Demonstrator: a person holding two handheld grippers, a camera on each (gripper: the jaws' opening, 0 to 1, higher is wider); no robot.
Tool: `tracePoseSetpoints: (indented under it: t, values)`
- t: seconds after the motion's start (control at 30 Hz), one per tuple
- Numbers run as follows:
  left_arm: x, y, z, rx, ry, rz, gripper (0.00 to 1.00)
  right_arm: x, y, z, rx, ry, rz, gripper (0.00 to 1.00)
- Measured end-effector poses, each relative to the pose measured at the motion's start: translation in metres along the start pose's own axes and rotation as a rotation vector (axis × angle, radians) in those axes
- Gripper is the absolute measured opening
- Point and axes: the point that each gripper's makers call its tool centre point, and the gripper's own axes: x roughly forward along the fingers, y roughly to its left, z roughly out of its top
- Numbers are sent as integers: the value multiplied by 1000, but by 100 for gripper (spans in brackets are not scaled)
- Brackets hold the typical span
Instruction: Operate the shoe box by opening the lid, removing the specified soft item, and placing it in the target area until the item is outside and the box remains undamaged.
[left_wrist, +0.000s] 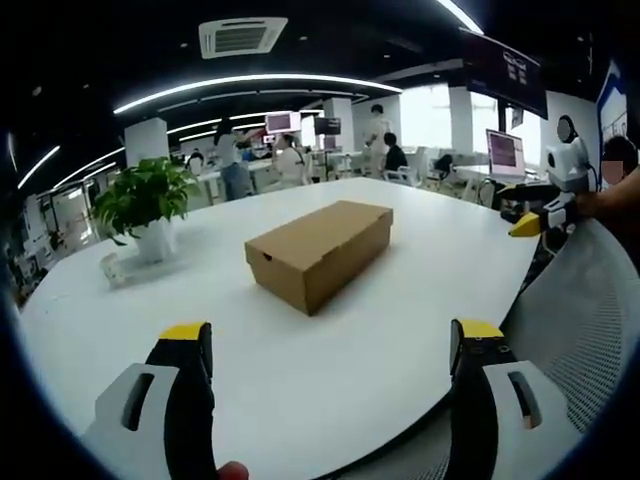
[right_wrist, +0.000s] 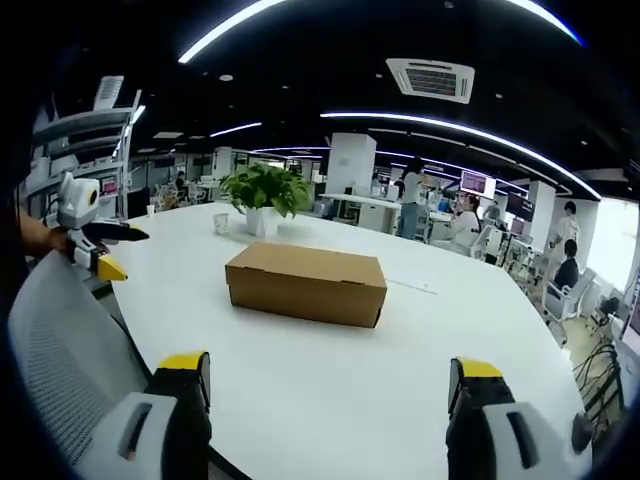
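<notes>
- Two hand-held grippers hover at the near edge of a white worktop (left_wrist: 300, 400), both with jaws spread wide and holding nothing.
- The left hand-held gripper (left_wrist: 330, 345) points at a closed cardboard shoe box (left_wrist: 320, 250) lying ahead of it, well apart from its jaws.
- The right hand-held gripper (right_wrist: 330, 375) faces the same shoe box (right_wrist: 306, 282) from the other side, also well apart.
- A potted plant (left_wrist: 148, 205) stands on the worktop beyond the left hand-held gripper, to the left of the box.
- A grey mesh chair back (left_wrist: 580, 310) sits beside the left hand-held gripper.
- The lid looks fully shut, so the task seems to be at its opening step: reaching for the box.
- The next move likely calls for steadying the box with one hand-held gripper and lifting the lid edge gently with the other.
</notes>
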Motion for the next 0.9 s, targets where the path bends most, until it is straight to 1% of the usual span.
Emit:
tracePoseSetpoints:
  t: [0.4, 0.57, 0.67, 0.77, 0.9]
  values:
    - [0, 0, 0, 8, 6, 4, 99, -1, -2, 1, 6, -5, -6, 99]
    - [1, -1, 0, 8, 14, 1, 99, -1, -1, 1, 7, 4, 3, 99]
    - [1, -3, 1, 20, 19, -3, 99, -3, -5, 5, 8, -10, -10, 99]
    - [2, -3, 1, 16, 20, -9, 99, -4, -5, 2, 13, 4, -2, 99]
    - [3, -3, 1, 22, 32, -9, 99, -4, -7, 4, 11, 5, -2, 99]
